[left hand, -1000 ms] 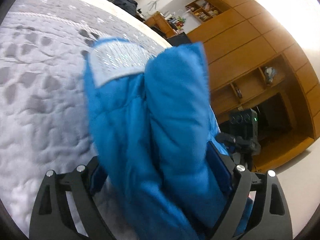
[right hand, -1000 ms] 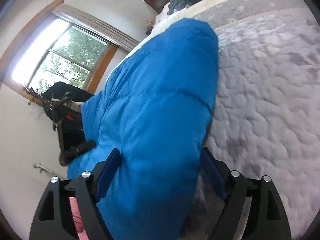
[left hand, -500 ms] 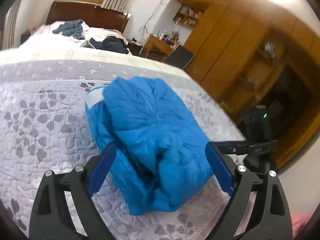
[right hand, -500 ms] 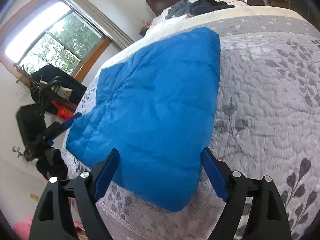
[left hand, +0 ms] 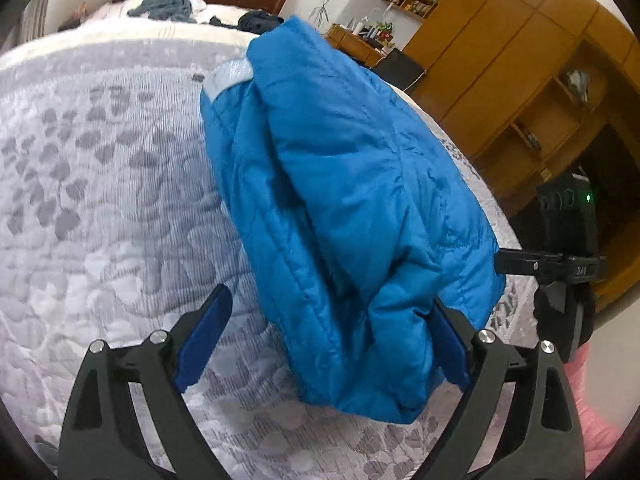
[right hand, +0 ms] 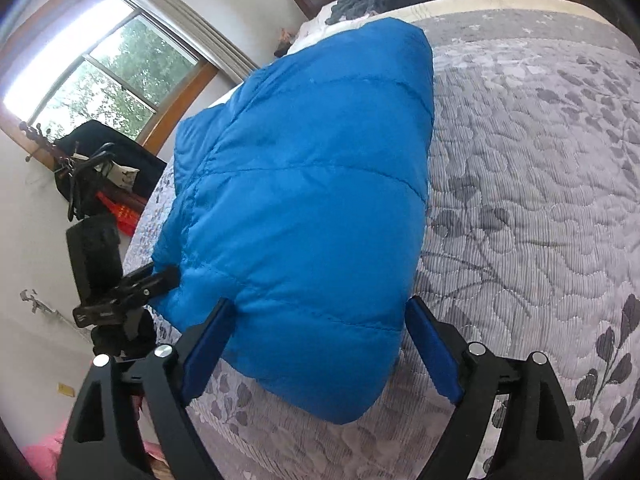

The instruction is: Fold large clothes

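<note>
Resting folded on the grey quilted bed: blue jacket | left tongs: spread wide, straddling its near end, gripping nothing | right tongs: spread wide, straddling its near edge, gripping nothing

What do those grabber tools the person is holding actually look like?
Both look alike: the left gripper and the right gripper each have two black, open-framed plastic fingers with silver bolt heads at the joints and flat blue pads on the inner faces. Seen from the other side, the right gripper's body is a black box with a small green light.
</note>
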A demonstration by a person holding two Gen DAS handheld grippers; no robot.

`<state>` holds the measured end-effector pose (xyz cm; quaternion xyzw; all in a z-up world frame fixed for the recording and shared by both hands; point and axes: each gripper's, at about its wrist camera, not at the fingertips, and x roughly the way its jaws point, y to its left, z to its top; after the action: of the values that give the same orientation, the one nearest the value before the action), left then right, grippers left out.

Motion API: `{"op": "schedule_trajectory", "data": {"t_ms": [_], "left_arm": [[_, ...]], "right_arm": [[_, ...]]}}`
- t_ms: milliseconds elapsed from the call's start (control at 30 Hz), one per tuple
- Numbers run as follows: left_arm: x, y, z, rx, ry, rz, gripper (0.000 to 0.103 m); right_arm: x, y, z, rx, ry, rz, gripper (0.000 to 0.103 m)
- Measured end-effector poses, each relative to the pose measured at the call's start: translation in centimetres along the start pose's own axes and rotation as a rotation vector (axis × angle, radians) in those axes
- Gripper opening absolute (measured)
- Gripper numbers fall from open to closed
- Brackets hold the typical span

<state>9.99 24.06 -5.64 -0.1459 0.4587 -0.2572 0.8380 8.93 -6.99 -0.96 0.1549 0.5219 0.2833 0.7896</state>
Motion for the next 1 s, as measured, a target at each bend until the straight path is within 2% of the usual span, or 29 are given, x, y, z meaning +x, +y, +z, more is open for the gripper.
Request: {"op": "schedule_trajectory", "data": {"t_ms": [133, 200, 367, 500, 800, 1000], "left_arm": [[-1.1, -0.8, -0.4, 0.001, -0.025, 0.020, 0.091], [-2.1, -1.4, -0.5, 0.005, -0.040, 0.040, 0.091], [-4.3, -3.5, -1.7, 0.017, -0.073, 0.103, 0.093], [-6.1, -5.6, -2.7, 0.024, -0.117, 0.163, 0.095], [-9.0, -8.8, -5.1, 0.033, -0.175, 0.365, 0.097], [-9.7, -10.0, -6.5, 0.051, -0.183, 0.448, 0.098]], "right_arm": [[-0.9, 0.6, -0.7, -0.021, -0.040, -0.035, 0.089], [-1.5, 1.2, -1.3, -0.040, -0.064, -0.088, 0.099], [-2.4, 3.2, -2.5, -0.106, -0.092, -0.255, 0.099], [-2.8, 4.6, -3.5, -0.141, -0.112, -0.334, 0.099], [-4.8, 6.7, -5.3, -0.147, -0.196, -0.428, 0.099], [-5.2, 7.8, -6.6, -0.145, -0.211, -0.440, 0.099]]}}
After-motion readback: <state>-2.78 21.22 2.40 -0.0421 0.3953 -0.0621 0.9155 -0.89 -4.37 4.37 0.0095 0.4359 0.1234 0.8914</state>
